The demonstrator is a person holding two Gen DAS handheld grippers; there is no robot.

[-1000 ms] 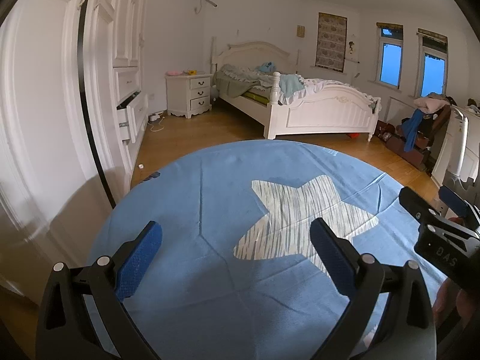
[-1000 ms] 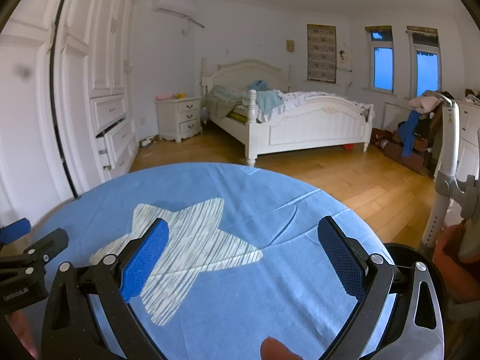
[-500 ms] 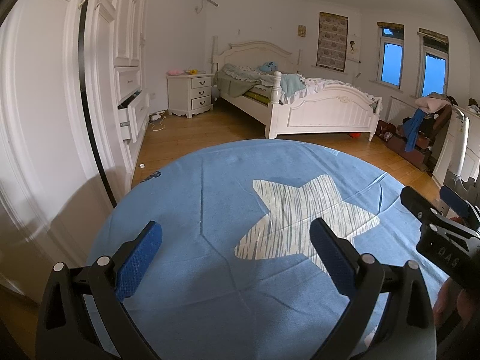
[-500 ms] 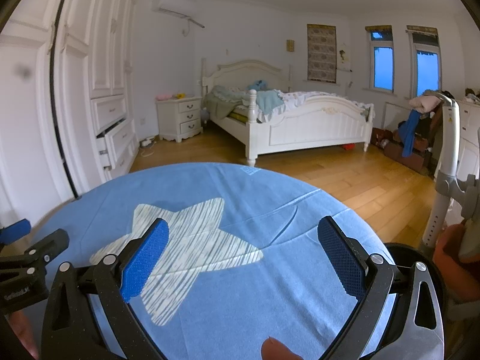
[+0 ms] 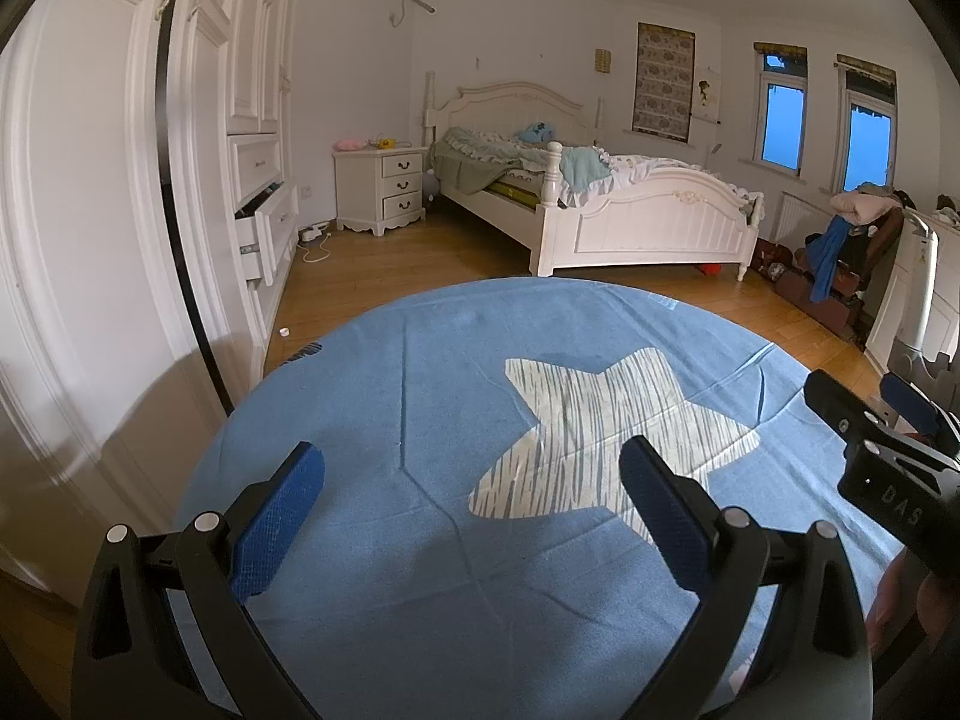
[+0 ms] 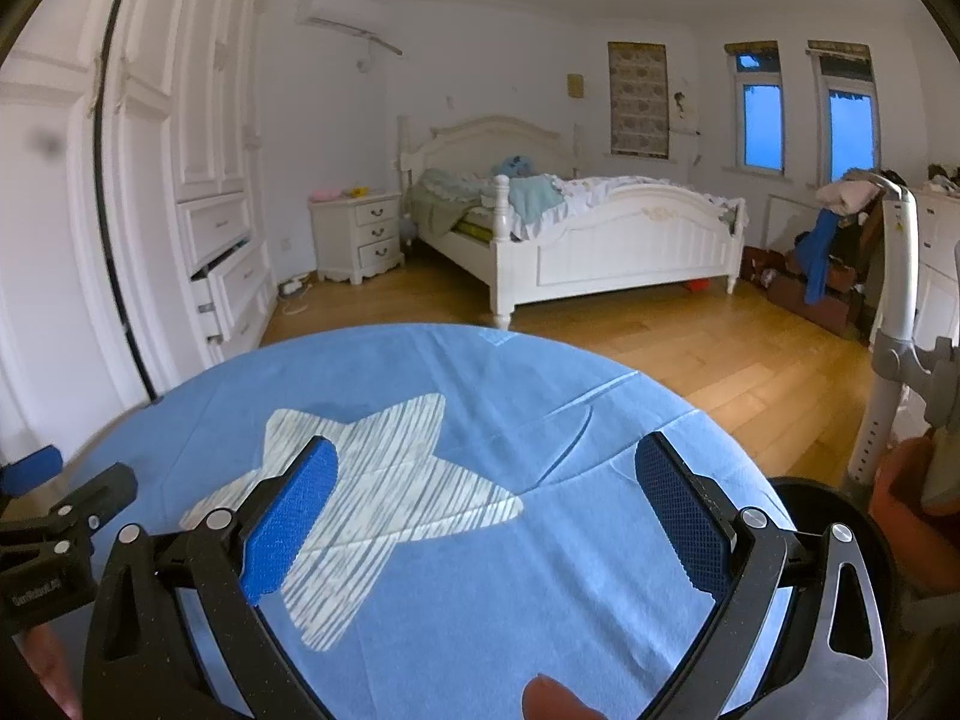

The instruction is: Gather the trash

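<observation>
My left gripper point(image 5: 471, 471) is open and empty, held over a round blue rug point(image 5: 420, 396) with a pale striped star point(image 5: 600, 426). My right gripper point(image 6: 483, 468) is open and empty over the same rug point(image 6: 576, 576). The right gripper also shows at the right edge of the left wrist view point(image 5: 882, 438), and the left gripper at the left edge of the right wrist view point(image 6: 54, 504). A small white bit point(image 5: 284, 332) lies on the wooden floor by the wardrobe. A black round bin point(image 6: 840, 516) sits at the rug's right edge. No trash lies on the rug.
A white wardrobe point(image 5: 180, 192) with an open drawer point(image 5: 264, 228) runs along the left. A white bed point(image 5: 600, 210) and nightstand point(image 5: 381, 186) stand at the back. A chair piled with clothes point(image 5: 840, 252) and a white stand point(image 6: 894, 300) are on the right.
</observation>
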